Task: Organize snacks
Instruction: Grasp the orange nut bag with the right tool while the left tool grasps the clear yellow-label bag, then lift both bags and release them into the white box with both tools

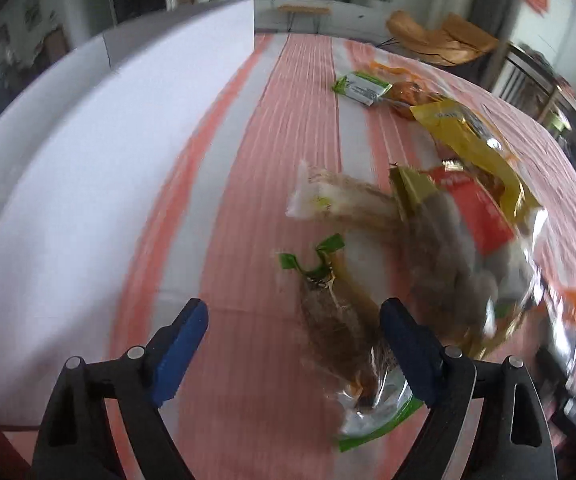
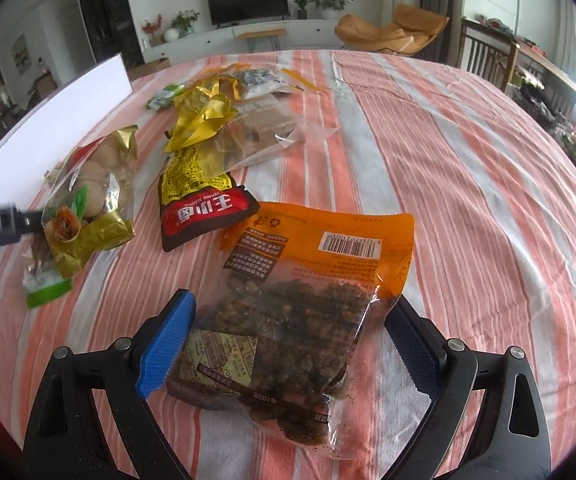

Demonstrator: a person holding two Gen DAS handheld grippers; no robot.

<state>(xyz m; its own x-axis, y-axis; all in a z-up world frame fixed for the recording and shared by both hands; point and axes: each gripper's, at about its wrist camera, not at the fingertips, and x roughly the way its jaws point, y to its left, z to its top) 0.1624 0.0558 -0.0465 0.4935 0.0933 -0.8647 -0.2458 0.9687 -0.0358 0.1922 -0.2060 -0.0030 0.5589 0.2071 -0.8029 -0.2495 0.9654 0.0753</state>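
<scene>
Snack packets (image 2: 192,168) crowd the worktop's (image 2: 468,184) left half beside a white board (image 1: 88,160), right half bare; left gripper (image 1: 294,344) apart over a clear packet (image 1: 340,332), right gripper (image 2: 288,344) apart, straddling an orange bag (image 2: 312,264).

Both cameras ride just behind their tools and look steeply down and forward along the two fingers. The left wrist view sits close over the striped worktop (image 1: 248,184), with a white board (image 1: 88,160) on its left, and is blurred. The right wrist view hangs close over an orange packet (image 2: 320,248). Both take in the pile of snack bags (image 2: 204,128), the television and the orange armchair beyond.
</scene>
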